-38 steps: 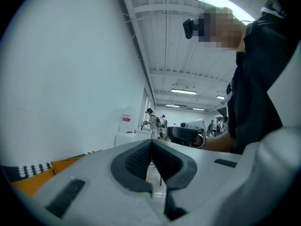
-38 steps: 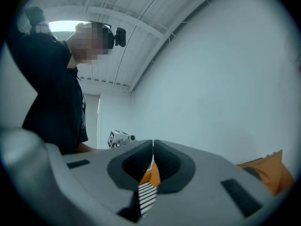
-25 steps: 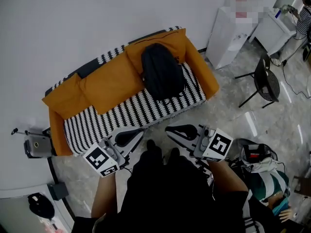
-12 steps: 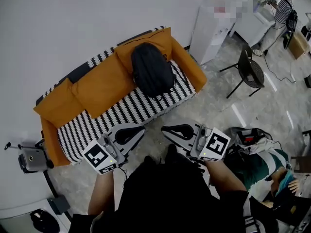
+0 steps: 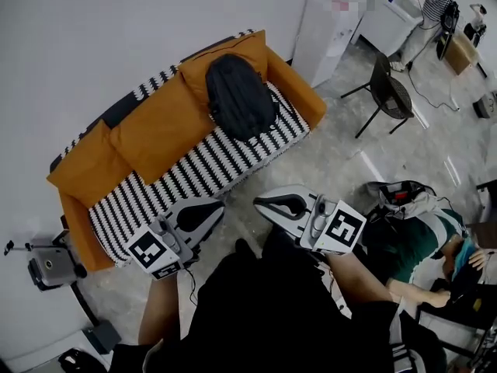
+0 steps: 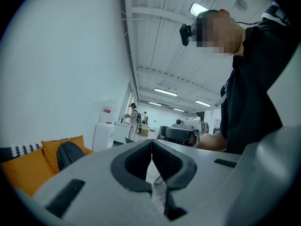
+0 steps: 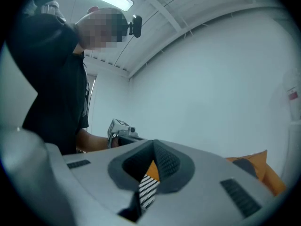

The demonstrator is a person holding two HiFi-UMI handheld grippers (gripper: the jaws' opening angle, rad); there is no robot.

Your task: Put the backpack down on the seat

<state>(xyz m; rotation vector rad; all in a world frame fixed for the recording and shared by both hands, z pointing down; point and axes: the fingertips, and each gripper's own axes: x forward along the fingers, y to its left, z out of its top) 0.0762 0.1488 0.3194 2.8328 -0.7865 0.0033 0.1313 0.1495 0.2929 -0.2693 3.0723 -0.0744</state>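
The black backpack (image 5: 239,95) rests on the striped seat of the sofa (image 5: 194,169), leaning against an orange back cushion. It also shows small in the left gripper view as the backpack (image 6: 68,153). My left gripper (image 5: 219,206) hovers over the floor in front of the sofa, shut and empty; its jaws meet in the left gripper (image 6: 151,144) view. My right gripper (image 5: 258,202) is beside it, also shut with nothing held, and the right gripper (image 7: 154,147) points at the sofa. Both are well short of the backpack.
A white cabinet (image 5: 322,26) stands right of the sofa, with a black chair (image 5: 388,95) past it. A person in a green striped top (image 5: 419,235) sits on the floor at right beside a bag (image 5: 400,196). A small device (image 5: 50,264) sits left of the sofa.
The backpack stays on the seat. The view has swung a little, so the sofa sits further left and higher. Both grippers remain shut and empty, close to my body.
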